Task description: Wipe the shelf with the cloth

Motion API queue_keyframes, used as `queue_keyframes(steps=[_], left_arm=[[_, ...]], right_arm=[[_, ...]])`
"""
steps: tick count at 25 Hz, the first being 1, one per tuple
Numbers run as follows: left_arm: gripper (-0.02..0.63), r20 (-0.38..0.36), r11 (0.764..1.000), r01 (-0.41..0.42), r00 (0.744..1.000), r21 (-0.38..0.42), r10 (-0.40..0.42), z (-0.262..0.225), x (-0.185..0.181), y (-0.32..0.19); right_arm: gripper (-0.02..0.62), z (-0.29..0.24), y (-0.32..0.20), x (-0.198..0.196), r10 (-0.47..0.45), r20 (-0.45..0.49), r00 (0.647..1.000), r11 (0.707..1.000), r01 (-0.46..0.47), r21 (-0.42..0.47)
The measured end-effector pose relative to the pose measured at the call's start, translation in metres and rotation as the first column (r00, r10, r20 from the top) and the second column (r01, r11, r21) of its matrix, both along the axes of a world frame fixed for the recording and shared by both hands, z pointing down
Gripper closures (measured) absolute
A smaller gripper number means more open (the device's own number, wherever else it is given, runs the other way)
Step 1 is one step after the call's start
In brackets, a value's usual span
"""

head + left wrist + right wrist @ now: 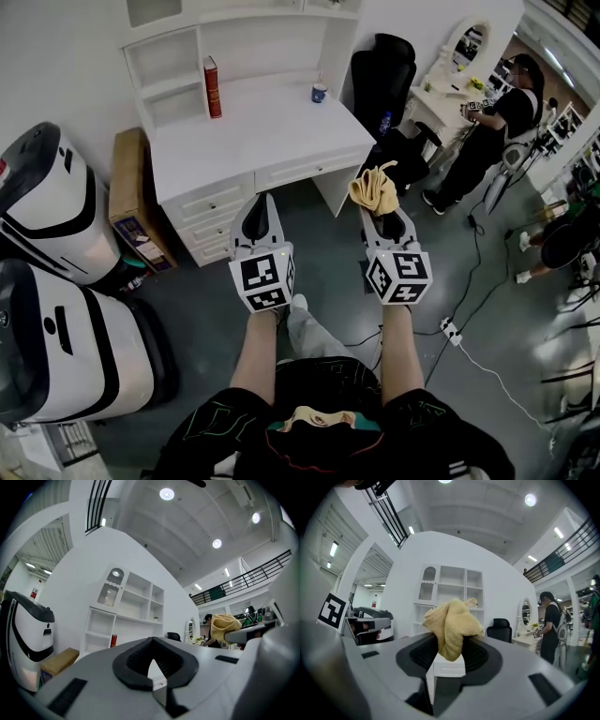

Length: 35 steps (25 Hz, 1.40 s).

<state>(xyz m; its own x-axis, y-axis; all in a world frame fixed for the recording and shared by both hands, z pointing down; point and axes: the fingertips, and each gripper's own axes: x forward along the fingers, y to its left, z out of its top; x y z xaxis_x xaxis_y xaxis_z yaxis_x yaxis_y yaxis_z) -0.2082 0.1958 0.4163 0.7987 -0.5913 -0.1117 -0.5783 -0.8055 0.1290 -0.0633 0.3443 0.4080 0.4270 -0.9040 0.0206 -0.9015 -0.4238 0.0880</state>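
The cloth, yellow and bunched, is clamped between the jaws of the right gripper, with its crumpled bulk standing up past the jaw tips. It is held in the air over the grey floor, in front of the white desk and apart from the shelf that rises at the back of that desk. The left gripper is held just beside the right one, level with it; its jaws are brought together at the tips and nothing is seen between them. On the desk top a red canister is stood upright near the shelf's left compartments, and a small cup is placed towards the right. A black chair is seen to the right of the desk, and a cardboard box to its left.
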Motion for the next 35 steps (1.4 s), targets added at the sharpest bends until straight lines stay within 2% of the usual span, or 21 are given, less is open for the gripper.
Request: queue_keyframes(steps=[9,15,19,22,27,31,35], left_arm=[[0.609,0.040,0.998,0.058,0.998,-0.016,-0.057,0.021,0.026,-0.059],[0.609,0.094,0.998,0.038,0.995,-0.042,-0.034,0.045,0.076,-0.094],[0.609,0.138,0.996,0.043,0.990,-0.079,-0.032,0.068,0.107,-0.122],[0.609,0.180,0.995,0.036,0.984,-0.095,-0.018,0.082,0.135,-0.142],[0.609,0.216,0.996,-0.020,0.976,-0.082,0.038,0.078,0.189,-0.172],[0.609,0.189,0.994,-0.061,0.979,-0.094,0.078,0.063,0.234,-0.194],[0.609,0.232,0.999,-0.047,0.971,-0.027,0.052,0.048,0.254,-0.210]], right_arm=[[0.449,0.031,-0.064,0.032,-0.077,0.040,0.996,0.997,0.078,-0.017],[0.449,0.051,-0.107,0.082,-0.078,0.112,0.991,0.997,0.080,-0.013],[0.449,0.071,-0.145,0.098,-0.139,0.162,0.977,0.989,0.144,-0.017],[0.449,0.086,-0.168,0.120,-0.150,0.215,0.965,0.988,0.156,-0.012],[0.449,0.079,-0.202,0.166,-0.199,0.280,0.939,0.980,0.186,0.074],[0.449,0.071,-0.227,0.213,-0.207,0.308,0.929,0.977,0.179,0.118],[0.449,0.067,-0.249,0.241,-0.228,0.335,0.914,0.970,0.184,0.158]])
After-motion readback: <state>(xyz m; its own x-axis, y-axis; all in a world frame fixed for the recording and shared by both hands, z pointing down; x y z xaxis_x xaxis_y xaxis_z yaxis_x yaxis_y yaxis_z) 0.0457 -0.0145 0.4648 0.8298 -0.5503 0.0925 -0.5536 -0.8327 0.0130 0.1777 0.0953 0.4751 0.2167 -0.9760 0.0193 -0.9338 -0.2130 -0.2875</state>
